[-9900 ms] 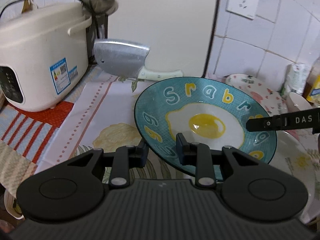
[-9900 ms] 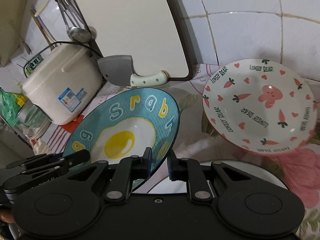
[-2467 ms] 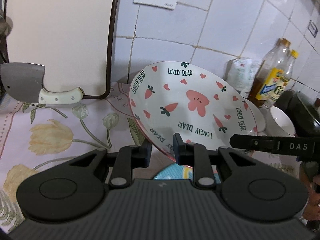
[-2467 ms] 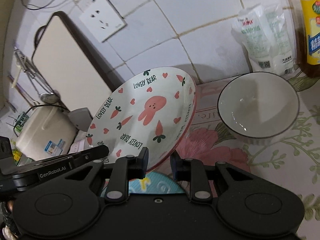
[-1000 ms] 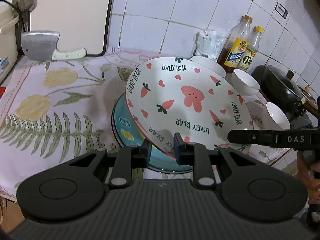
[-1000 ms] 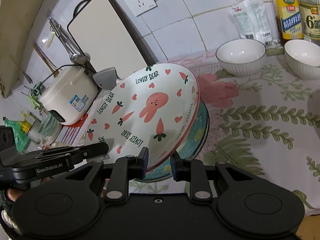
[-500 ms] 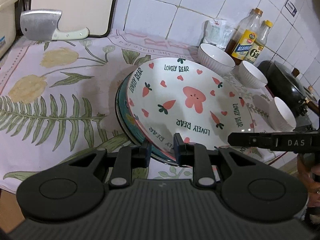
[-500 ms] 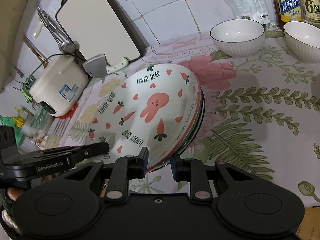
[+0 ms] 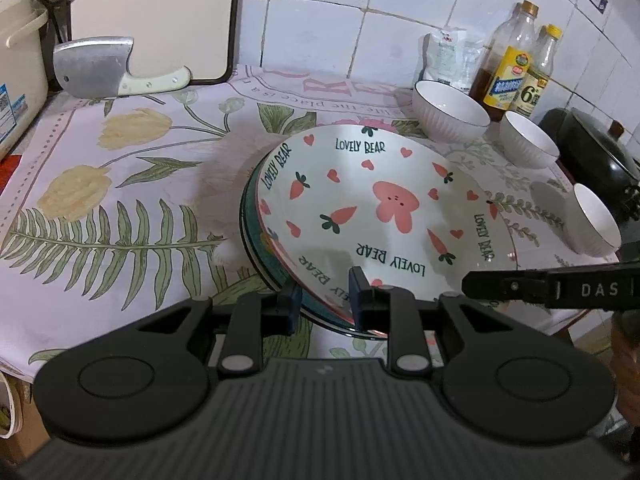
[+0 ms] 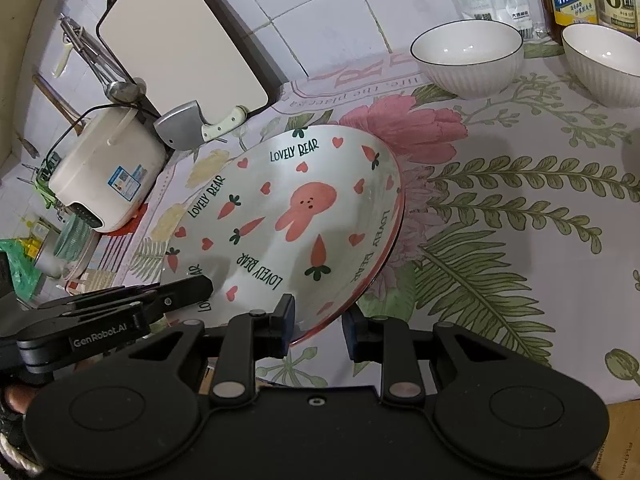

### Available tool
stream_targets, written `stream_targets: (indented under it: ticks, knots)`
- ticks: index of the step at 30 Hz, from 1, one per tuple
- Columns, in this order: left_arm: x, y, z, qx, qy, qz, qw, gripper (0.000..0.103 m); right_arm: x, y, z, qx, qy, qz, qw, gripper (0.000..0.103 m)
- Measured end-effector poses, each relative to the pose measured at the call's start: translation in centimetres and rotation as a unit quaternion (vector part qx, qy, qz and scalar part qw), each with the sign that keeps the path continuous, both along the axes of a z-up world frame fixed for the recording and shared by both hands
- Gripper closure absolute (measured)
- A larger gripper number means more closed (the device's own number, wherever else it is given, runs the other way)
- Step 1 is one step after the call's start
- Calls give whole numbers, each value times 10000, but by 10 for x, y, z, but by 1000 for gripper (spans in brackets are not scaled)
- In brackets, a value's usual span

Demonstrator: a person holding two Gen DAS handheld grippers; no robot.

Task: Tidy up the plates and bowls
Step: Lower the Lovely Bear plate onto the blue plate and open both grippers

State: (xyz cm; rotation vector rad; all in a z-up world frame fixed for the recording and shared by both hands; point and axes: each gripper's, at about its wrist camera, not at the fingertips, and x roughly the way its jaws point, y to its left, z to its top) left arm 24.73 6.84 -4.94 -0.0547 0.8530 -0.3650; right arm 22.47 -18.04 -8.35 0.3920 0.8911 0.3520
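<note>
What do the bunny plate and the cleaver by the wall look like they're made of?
Bunny plate: apparently glazed ceramic, judging by its glossy white surface and printed carrots, hearts and lettering. Cleaver: dull grey metal blade; the pale riveted handle could be plastic, hard to tell.

Two plates [image 9: 372,208], three bowls [image 9: 450,110], two bottles [image 9: 506,76]

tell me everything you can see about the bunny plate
The bunny plate is a round, shallow, glossy white dish that looks ceramic, with a pink rim edge. It is printed with a pink bunny, carrots, hearts and "LOVELY BEAR" lettering. It sits on top of a teal plate on the floral tablecloth, slightly tilted. The left gripper and right gripper each straddle its near rim, with the jaws looking parted rather than clamped.
</note>
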Motion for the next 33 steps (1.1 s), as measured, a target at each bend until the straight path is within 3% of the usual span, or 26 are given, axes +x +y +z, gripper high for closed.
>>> stream_targets:
  ticks: [6,14,20,29,33]
  knots:
    - [-1,-2,0,78,2,7,10000,79,-2,1,1,-134,-141,58,9998,68]
    - [-2,-13,-2,631,-141,202,9977,77,-9,9,-1,-627,-655,-8,9959,64]
    - [-1,-10,-5,652,-171,192,9975,76,-14,12,-3,-889,-987,-25,9911,62]
    - [-9,-13,-11,701,-308,146,9970,63,-30,16,-7,-1231,-1693,14,9778,57]
    - [-26,-14,-2,892,-714,214,9932,59,-45,17,-2,-1333,-2079,123,9690,57]
